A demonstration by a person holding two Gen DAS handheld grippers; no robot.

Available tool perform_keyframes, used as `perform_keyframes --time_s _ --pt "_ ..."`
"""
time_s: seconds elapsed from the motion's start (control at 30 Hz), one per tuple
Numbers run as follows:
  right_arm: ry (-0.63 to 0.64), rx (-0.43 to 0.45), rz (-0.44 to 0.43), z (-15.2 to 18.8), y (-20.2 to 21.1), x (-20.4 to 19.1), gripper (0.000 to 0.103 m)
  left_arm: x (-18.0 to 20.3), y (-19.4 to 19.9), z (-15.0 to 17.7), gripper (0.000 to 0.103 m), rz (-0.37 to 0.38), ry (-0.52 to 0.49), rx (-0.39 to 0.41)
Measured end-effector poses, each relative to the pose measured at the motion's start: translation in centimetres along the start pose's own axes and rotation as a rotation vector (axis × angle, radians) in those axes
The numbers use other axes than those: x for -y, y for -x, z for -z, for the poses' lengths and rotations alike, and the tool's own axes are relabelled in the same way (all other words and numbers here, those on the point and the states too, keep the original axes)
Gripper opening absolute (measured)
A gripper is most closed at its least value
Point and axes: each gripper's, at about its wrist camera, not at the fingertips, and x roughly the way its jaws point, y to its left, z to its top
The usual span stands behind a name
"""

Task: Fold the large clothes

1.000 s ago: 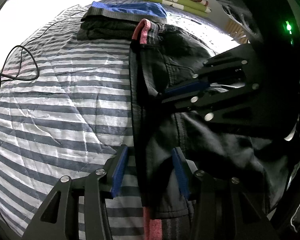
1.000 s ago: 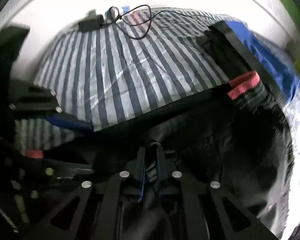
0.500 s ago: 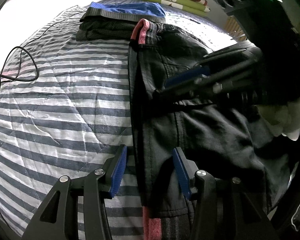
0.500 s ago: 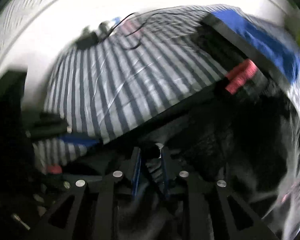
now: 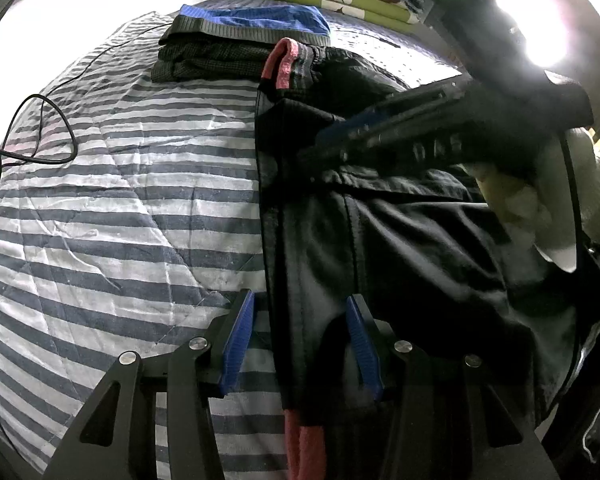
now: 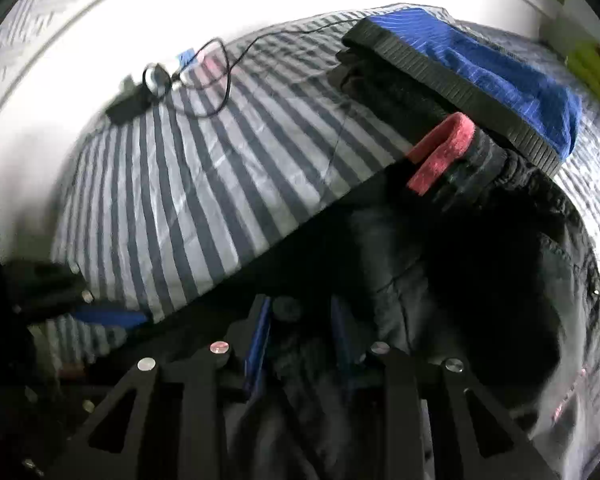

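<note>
Right wrist view: I am opening my right gripper (image 6: 302,312) around the trousers' (image 6: 460,280) fold; my left gripper (image 5: 300,316), half-spread, is straddling their edge on the bed (image 5: 120,200).

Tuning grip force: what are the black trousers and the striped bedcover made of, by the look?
Black trousers: looks like thin woven fabric, possibly synthetic, with a slight sheen and soft creases; red band looks like ribbed knit. Striped bedcover: quilted matte cloth, likely cotton, showing stitch lines and fine wrinkles.
</note>
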Motion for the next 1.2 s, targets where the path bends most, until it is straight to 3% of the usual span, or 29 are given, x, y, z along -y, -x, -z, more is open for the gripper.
perform_keyframes --time_s 0.2,0.37,0.4,0.47,0.63,0.7,0.8,0.87,1.1,1.2 --pt "-0.067 0.050 -0.030 0.5 1.8 1.1 0.030 0.0 0.1 0.1 0.050 0.006 0.001 0.000" --pt "-0.064 0.064 0.057 1.0 2.5 1.4 0.030 0.0 0.1 0.1 0.050 0.005 0.003 -0.002" --pt "-0.085 0.078 0.091 1.1 2.7 2.0 0.030 0.0 0.2 0.2 0.050 0.004 0.003 -0.004" --pt "-0.168 0.106 0.079 1.6 3.7 3.6 0.030 -0.3 0.7 0.6 0.050 -0.009 0.003 -0.009" --pt "-0.265 0.203 0.071 6.0 9.6 5.3 0.030 -2.1 3.5 2.0 0.051 -0.071 0.055 0.032" --pt "-0.306 0.220 0.117 8.6 12.2 6.2 0.030 -2.4 4.4 1.6 0.051 -0.094 0.071 0.056" --pt "-0.347 0.235 0.195 11.3 15.5 8.5 0.030 -2.4 5.6 -0.6 0.054 -0.086 0.105 0.098" --pt "-0.393 0.251 0.260 13.0 18.0 11.0 0.030 -1.9 5.9 -3.1 0.063 -0.063 0.111 0.120" --pt "-0.530 0.211 0.508 19.6 24.7 20.0 0.030 1.4 1.9 -13.5 0.074 -0.137 -0.020 0.057" --pt "-0.640 0.224 0.568 23.4 27.6 23.7 0.043 1.6 -0.4 -16.7 0.074 -0.180 -0.003 0.031"
